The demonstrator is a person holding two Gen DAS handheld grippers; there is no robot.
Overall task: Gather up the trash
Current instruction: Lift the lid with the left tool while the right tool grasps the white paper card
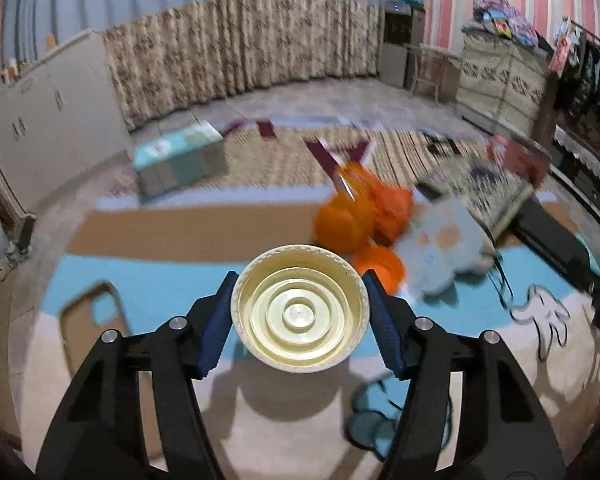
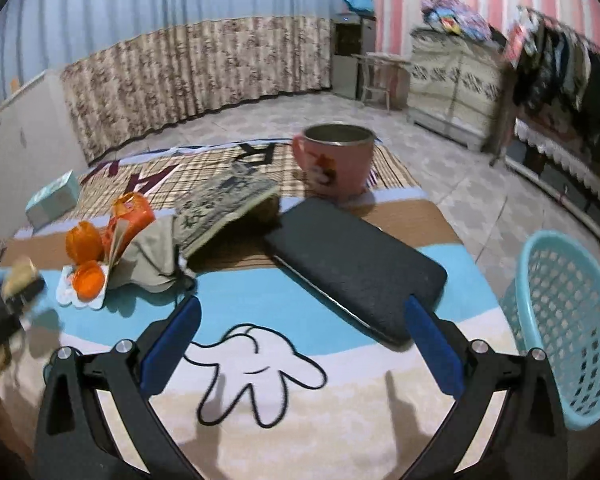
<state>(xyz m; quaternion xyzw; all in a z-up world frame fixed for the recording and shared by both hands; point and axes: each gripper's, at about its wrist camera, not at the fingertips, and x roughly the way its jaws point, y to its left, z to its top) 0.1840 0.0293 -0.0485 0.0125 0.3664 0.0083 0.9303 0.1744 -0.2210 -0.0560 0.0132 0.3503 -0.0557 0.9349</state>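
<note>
My left gripper (image 1: 299, 308) is shut on a round cream plastic lid (image 1: 300, 307) and holds it above the rug. Behind it lie orange plastic pieces (image 1: 360, 216) and a crumpled pale wrapper (image 1: 444, 248). My right gripper (image 2: 300, 340) is open and empty above the rug's white glove picture. A light blue mesh basket (image 2: 568, 320) stands at the right edge of the right wrist view. The orange pieces (image 2: 100, 240) and wrapper (image 2: 152, 256) lie at its left. The left gripper holding the lid (image 2: 20, 280) shows at the far left.
A dark grey flat case (image 2: 352, 264), a patterned book (image 2: 224, 204) and a pink mug (image 2: 336, 160) sit on the rug. A teal box (image 1: 180, 156) and a tan phone case (image 1: 92, 320) lie to the left. Cabinets and curtains line the walls.
</note>
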